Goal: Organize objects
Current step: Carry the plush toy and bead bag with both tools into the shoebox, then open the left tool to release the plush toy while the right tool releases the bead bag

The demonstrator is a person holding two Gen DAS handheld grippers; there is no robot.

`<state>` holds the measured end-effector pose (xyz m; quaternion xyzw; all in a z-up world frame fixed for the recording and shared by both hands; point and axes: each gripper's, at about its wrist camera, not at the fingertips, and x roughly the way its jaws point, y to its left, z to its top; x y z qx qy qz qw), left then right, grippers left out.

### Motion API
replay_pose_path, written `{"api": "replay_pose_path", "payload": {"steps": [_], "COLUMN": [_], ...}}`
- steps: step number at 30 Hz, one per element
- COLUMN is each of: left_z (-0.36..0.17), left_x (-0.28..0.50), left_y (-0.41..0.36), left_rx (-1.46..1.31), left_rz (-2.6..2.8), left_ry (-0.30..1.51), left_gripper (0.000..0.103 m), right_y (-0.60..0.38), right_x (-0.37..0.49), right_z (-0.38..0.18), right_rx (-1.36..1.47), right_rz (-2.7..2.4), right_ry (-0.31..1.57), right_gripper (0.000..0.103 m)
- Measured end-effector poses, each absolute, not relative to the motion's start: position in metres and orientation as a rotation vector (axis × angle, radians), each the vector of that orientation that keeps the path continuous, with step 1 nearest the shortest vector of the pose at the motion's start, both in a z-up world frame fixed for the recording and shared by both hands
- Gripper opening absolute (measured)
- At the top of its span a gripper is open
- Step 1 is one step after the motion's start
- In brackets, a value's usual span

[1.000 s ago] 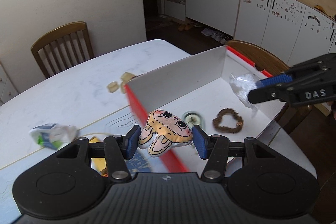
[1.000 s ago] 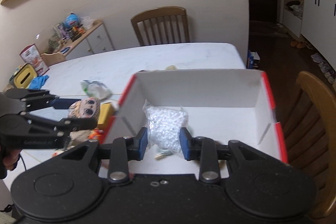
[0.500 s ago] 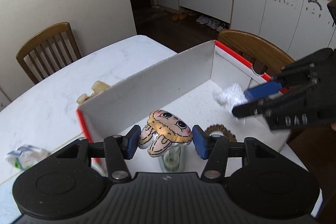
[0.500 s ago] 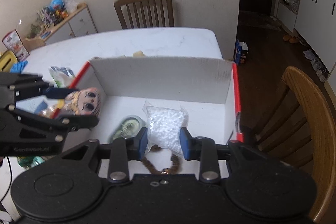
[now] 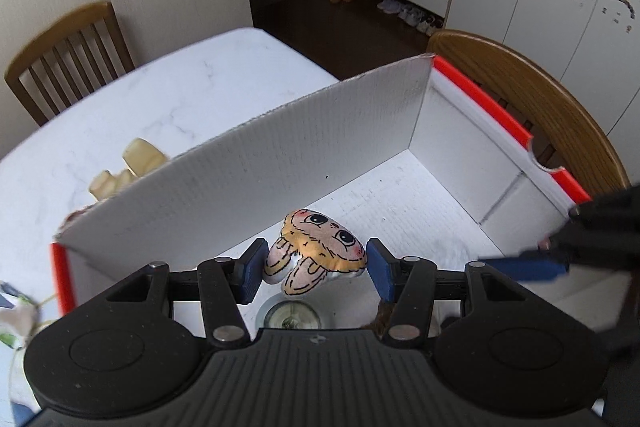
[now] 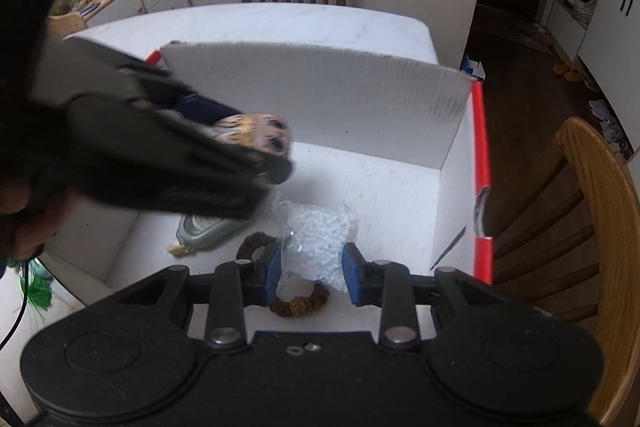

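Between my left gripper's [image 5: 316,269] jaws the bunny toy [image 5: 316,253] sits clamped; a second ago it hung over the box's [image 5: 256,163] near edge, now it hangs above the floor inside, ready to drop. My right gripper [image 6: 311,269] has also come in, jaws pinching the bag of white beads [image 6: 316,239] low over the brown scrunchie [image 6: 298,301]. Just beyond lies a round green case [image 6: 204,229], crowding the landing spot. Farther off, yellow pieces [image 5: 128,167] wait on the tabletop [image 5: 180,95].
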<state>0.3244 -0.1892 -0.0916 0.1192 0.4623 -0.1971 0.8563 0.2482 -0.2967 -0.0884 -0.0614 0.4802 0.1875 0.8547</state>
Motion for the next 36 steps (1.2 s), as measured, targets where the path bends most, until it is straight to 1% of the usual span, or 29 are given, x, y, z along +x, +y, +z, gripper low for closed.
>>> {"api": "replay_pose_path", "payload": {"steps": [8,16,24,28,30,34,36], "left_z": [-0.113,-0.123,-0.128,-0.128,-0.126,-0.120,-0.114], "left_x": [0.342,0.354,0.356,0.355,0.354,0.350,0.347], "left_y": [-0.199,-0.199,-0.202,-0.201,-0.200,-0.194,-0.191], "left_rx": [0.244,0.195,0.205,0.211,0.202,0.180,0.169], "left_rz": [-0.401,-0.396,-0.387,-0.371,-0.363,-0.365,-0.369], "left_ry": [1.053,1.136,1.169,1.174,1.166,1.150,1.135], "left_gripper": [0.053,0.054,0.055,0.059,0.070,0.070,0.070], "right_y": [-0.295,-0.300,-0.302,-0.302,-0.302,-0.303,-0.304], "right_x": [0.254,0.260,0.262,0.261,0.261,0.261,0.261], "right_z": [-0.099,-0.107,-0.110,-0.110,-0.110,-0.109,-0.106], "right_rx": [-0.127,-0.108,-0.091,-0.088,-0.086,-0.073,-0.062], "right_rz": [0.395,0.394,0.400,0.407,0.411,0.416,0.420], "right_ry": [1.046,1.065,1.076,1.075,1.076,1.077,1.072], "right_gripper": [0.031,0.031,0.032,0.034,0.035,0.038,0.043]}}
